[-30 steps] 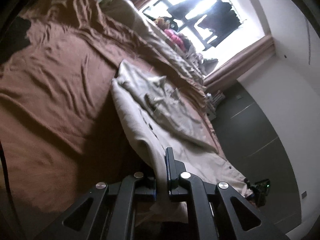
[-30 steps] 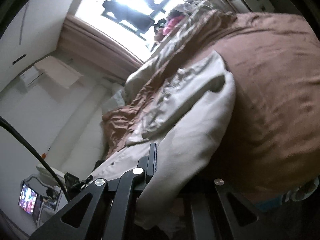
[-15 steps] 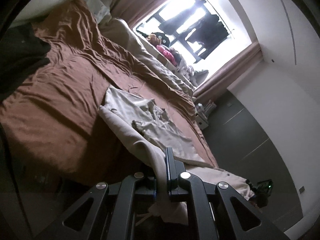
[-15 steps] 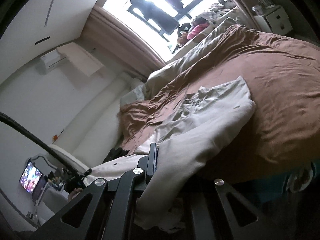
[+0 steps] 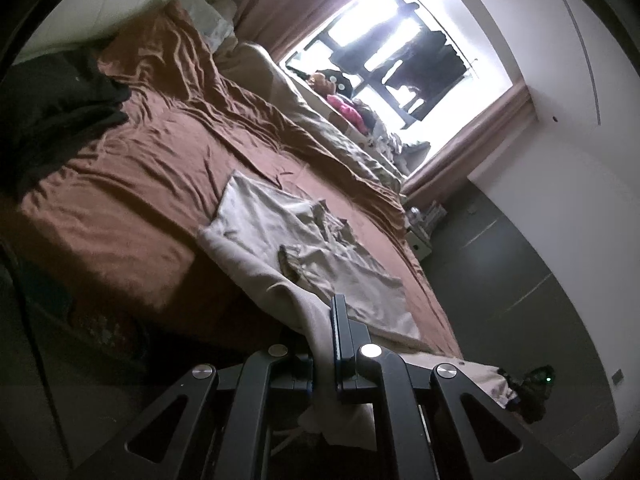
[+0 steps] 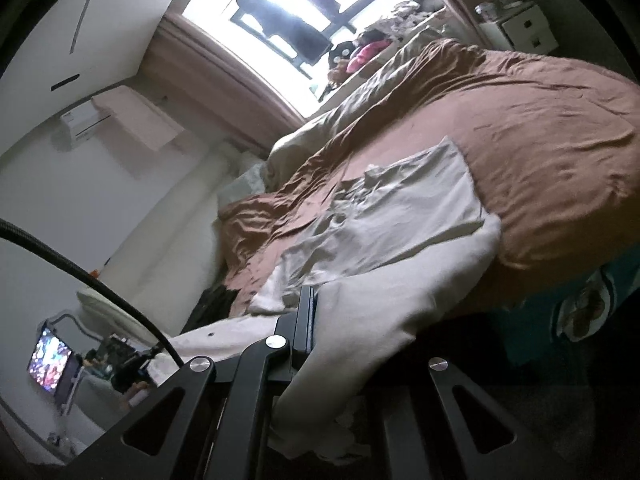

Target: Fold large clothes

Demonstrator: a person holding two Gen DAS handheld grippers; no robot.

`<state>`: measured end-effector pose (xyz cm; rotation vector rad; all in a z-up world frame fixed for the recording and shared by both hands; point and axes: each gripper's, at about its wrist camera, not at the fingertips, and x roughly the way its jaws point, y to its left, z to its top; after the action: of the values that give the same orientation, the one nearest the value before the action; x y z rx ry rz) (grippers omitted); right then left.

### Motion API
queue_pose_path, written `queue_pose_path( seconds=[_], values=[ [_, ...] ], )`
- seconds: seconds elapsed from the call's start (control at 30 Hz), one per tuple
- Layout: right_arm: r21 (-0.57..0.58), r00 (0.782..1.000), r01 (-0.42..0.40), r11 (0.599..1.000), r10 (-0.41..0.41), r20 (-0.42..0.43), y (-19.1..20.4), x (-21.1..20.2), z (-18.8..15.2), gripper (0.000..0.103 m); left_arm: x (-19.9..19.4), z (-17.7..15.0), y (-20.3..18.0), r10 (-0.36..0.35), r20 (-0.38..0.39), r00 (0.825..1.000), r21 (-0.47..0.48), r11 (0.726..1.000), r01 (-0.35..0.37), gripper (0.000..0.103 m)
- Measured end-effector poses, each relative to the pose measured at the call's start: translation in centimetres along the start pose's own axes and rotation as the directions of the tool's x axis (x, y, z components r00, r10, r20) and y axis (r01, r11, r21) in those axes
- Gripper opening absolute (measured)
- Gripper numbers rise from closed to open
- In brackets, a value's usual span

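Note:
A large beige garment [image 5: 280,236] lies on a bed with a brown cover [image 5: 132,168], its near part stretched off the bed's edge. My left gripper [image 5: 326,328] is shut on one corner of that edge. In the right wrist view the same garment [image 6: 400,216] runs from the brown cover [image 6: 552,140] down to my right gripper [image 6: 320,312], which is shut on the other corner; cloth drapes over its right finger and hides it. The far part lies crumpled on the bed.
A dark pile of clothes [image 5: 52,112] sits at the bed's head. A bright window [image 5: 400,52] with curtains stands behind, soft toys [image 5: 344,104] on its sill. A dark floor [image 5: 520,272] lies beside the bed. A lit screen [image 6: 50,356] is at the left.
Both grippers have pulled back and away from the bed with the garment's edge. More of the bed shows now, and the garment looks flatter and more stretched.

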<state>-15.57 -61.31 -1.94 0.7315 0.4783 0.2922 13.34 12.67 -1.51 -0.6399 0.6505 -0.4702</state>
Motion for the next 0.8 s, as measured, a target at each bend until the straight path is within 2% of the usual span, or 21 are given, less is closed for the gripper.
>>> queue_pose_path(
  seconds=[0.2, 0.4, 0.57, 0.8],
  values=[
    [-0.009, 0.997, 0.043, 0.999, -0.043, 0.058, 1.8, 1.1, 2.3, 0.002, 1.1, 3.2, -1.6, -0.015, 0.049, 0.999, 0.027, 1.000, 0.014, 0.007],
    [-0.023, 0.992, 0.039, 0.999, -0.036, 0.120, 2.9, 2.8, 5.7, 0.002, 3.2, 7.7, -4.0, -0.028, 0.100, 0.995, 0.073, 0.997, 0.021, 0.007],
    [-0.054, 0.988, 0.080, 0.995, -0.072, 0.140, 4.4, 6.1, 8.8, 0.002, 6.1, 11.4, -5.2, -0.020, 0.119, 0.993, 0.096, 0.995, 0.009, 0.007],
    [-0.054, 0.981, 0.124, 0.991, -0.114, 0.154, 3.8, 11.4, 11.7, 0.002, 11.0, 16.3, -5.3, -0.006, 0.124, 0.992, 0.088, 0.996, -0.005, 0.007]
  ],
)
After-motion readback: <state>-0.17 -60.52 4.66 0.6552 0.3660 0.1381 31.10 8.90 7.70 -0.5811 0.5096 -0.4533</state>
